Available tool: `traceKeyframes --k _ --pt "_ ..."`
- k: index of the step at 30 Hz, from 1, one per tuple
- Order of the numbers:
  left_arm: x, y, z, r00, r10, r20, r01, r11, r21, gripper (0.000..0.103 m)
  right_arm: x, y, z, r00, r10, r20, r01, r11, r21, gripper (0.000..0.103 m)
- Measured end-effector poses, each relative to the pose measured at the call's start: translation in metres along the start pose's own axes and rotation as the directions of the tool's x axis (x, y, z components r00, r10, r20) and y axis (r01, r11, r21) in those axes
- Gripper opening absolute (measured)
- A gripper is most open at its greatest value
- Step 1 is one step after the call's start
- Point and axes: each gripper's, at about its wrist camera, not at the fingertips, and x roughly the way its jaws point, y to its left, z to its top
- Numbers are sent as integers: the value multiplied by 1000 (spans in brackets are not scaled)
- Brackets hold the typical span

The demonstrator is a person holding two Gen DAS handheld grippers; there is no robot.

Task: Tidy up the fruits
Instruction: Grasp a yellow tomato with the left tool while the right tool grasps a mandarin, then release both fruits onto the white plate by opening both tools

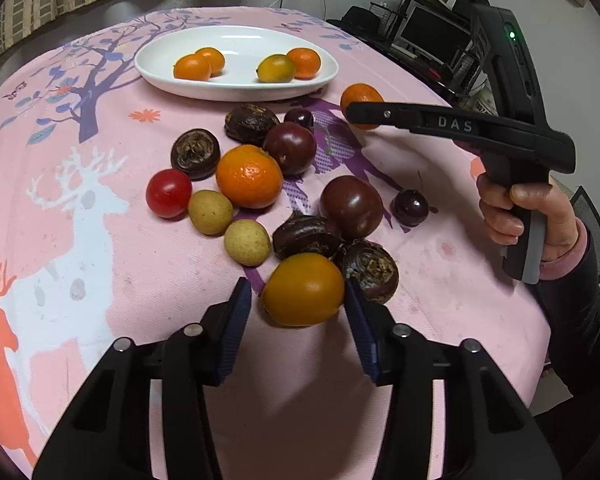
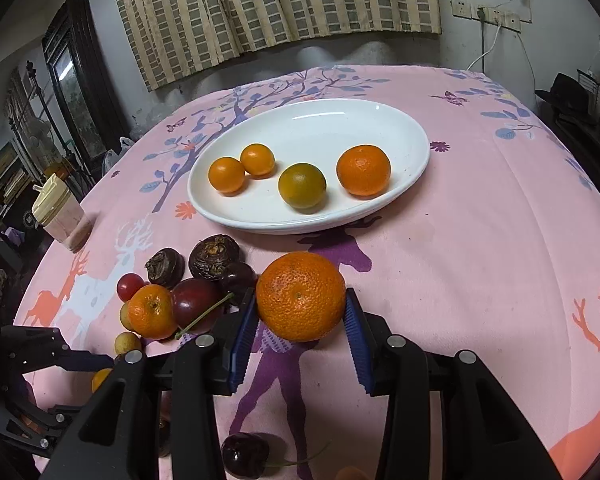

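Note:
A white oval plate (image 1: 236, 90) (image 2: 412, 136) at the far side of the table holds several small orange citrus fruits. My left gripper (image 1: 298, 304) is open around a yellow-orange kumquat (image 1: 304, 289); its right pad touches the fruit, its left pad stands apart. My right gripper (image 2: 300, 312) is shut on a mandarin (image 2: 301, 295) and holds it in front of the plate; it also shows in the left wrist view (image 1: 362, 114). Another mandarin (image 1: 249, 176) (image 2: 152, 311) lies in a pile of mixed fruit.
The pile holds dark plums (image 1: 351, 206), water chestnuts (image 1: 195, 153), longans (image 1: 210, 212), a red cherry tomato (image 1: 168, 193) and cherries (image 1: 411, 207) (image 2: 245, 455) on the pink tablecloth (image 1: 100, 240). A lidded cup (image 2: 62, 216) stands near the table's left edge.

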Motion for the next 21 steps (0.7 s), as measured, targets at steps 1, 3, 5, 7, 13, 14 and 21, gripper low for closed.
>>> traceKeyframes --k 1,3,5,7,13,14,21 --pt "0 -1 0 1000 -4 2 4 1000 6 41 0 0 0 1000 -3 2 3 1000 1 43" --pt "0 -3 0 1000 6 4 -6 1000 16 41 0 0 0 1000 -5 1 5 1000 0 43" --pt "0 -3 0 1000 8 5 -8 1000 18 41 0 0 0 1000 -5 2 5 1000 0 43" --pt "-3 -4 0 1000 25 18 -26 999 23 41 -1 0 0 1000 -16 8 16 1000 -4 43" --pt "-32 8 32 995 25 95 -25 1000 -7 41 -15 -1 14 992 -20 121 20 1000 7 43" --pt "-37 11 46 992 44 115 -44 999 -2 41 -16 -2 22 989 -16 145 14 1000 14 43" --pt "-12 36 153 965 133 227 -116 989 -88 41 19 0 74 980 -32 197 32 999 5 43"
